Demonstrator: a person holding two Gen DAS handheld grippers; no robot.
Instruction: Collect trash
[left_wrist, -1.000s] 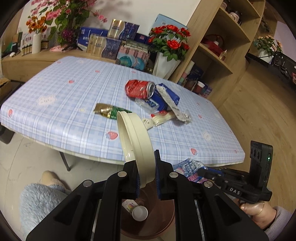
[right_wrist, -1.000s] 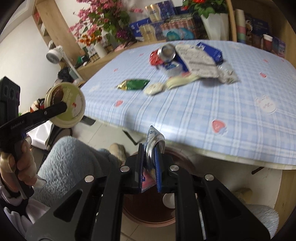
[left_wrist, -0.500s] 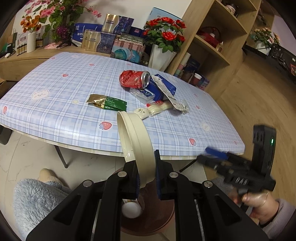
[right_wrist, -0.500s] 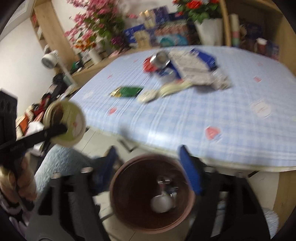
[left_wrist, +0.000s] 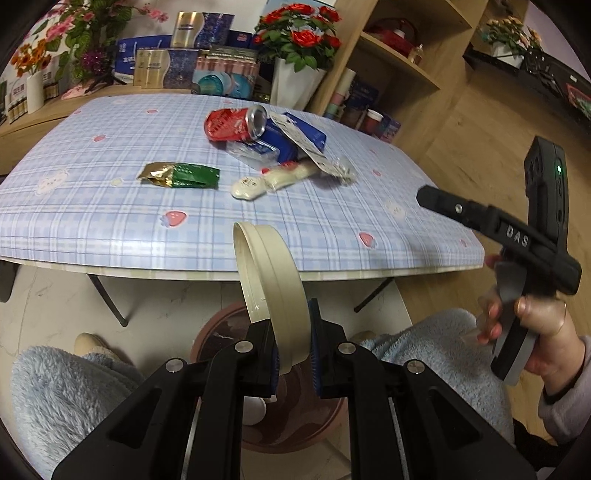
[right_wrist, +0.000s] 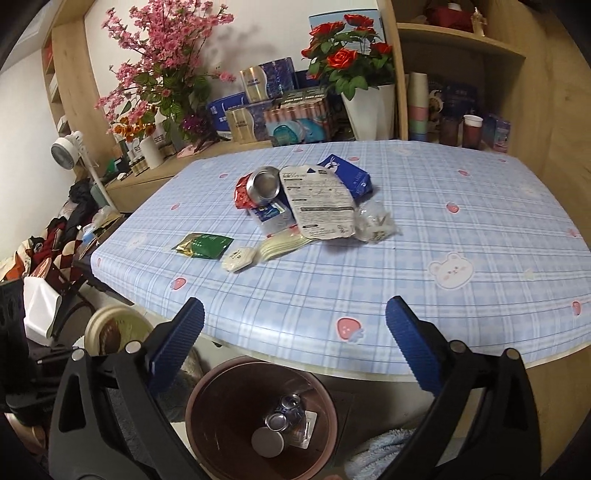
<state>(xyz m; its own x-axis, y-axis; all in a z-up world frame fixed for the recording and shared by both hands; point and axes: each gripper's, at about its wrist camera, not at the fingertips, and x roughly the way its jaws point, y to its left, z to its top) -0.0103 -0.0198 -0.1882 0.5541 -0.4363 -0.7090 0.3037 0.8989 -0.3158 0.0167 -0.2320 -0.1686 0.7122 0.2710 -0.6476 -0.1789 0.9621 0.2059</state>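
The near half of the table (right_wrist: 424, 295) is bare; the trash heap (right_wrist: 306, 199) blocks its middle. The bin (right_wrist: 207, 402) mouth is open below.

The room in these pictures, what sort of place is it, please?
Most likely a room in a home, a living or dining area. A table with a checked cloth printed with strawberries and bears stands before wooden shelves holding cups and boxes, with pots of flowers behind it.

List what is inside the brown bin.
In the bin, the right wrist view shows a round lid, a crushed can and a clear wrapper. Anything beneath them is covered.
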